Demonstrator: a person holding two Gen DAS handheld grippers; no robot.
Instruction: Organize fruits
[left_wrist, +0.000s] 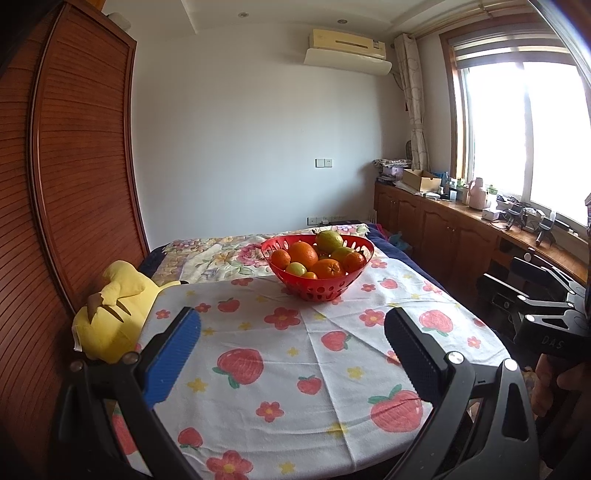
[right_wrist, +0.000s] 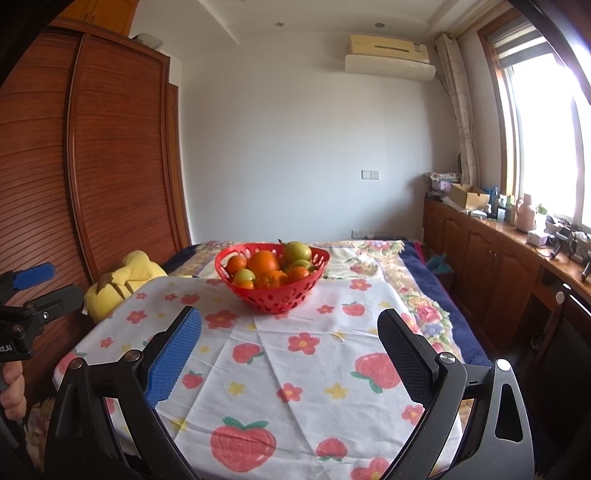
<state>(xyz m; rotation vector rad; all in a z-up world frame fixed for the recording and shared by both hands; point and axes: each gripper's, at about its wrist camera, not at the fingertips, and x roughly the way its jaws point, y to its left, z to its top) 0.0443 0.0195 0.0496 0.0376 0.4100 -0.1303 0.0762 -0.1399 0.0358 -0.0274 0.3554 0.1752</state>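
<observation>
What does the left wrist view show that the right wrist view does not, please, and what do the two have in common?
Only the left wrist view shows the right gripper from outside, at its right edge, jaws open. Only the right wrist view shows the left gripper from outside, at its left edge, and much more of the floral blanket right of the tablecloth. Both show the red basket of oranges and pears, the yellow plush toy, the wardrobe and the window.

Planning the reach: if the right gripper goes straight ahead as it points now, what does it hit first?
Probably the red basket of fruit; the right gripper is open, and only bare tablecloth lies between. Depth is uncertain.
</observation>
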